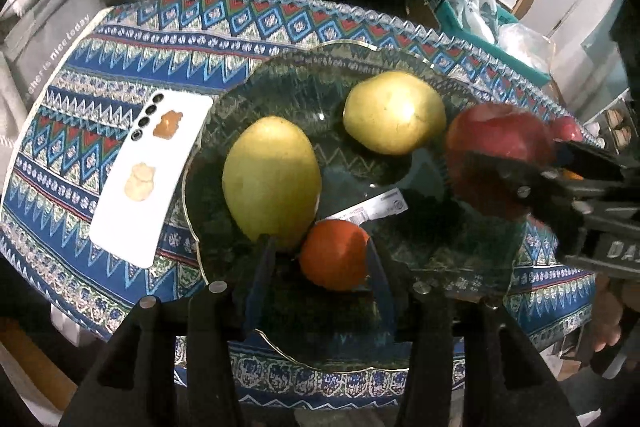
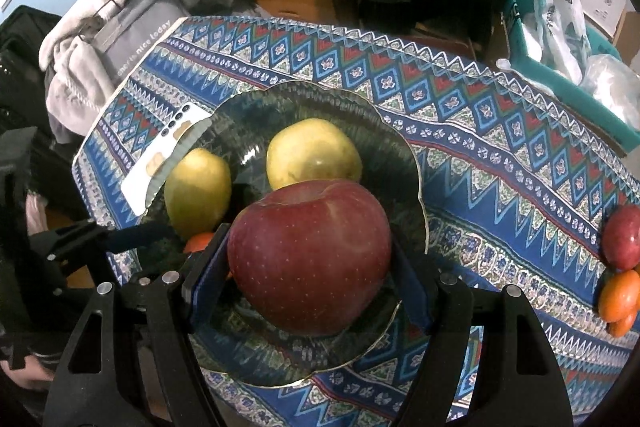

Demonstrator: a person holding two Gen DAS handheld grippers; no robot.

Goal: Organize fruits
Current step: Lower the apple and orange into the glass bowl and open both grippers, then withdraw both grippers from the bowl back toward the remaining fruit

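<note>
a: right gripper (image 2: 310, 279)?
b: pinching red apple (image 2: 310, 255) over the plate (image 2: 404, 163).
a: left gripper (image 1: 320, 259)?
b: spread around the orange (image 1: 335, 254), near two pears (image 1: 272, 179) on the plate.

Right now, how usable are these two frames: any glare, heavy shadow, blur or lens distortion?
Left wrist view: strong fisheye bending at the tablecloth edges, a bright glare spot on the far yellow fruit, and the right gripper reads dark and soft at the right edge. Right wrist view: black vignette corners, the red apple sharp and evenly lit, deep shadow inside the glass bowl.
</note>
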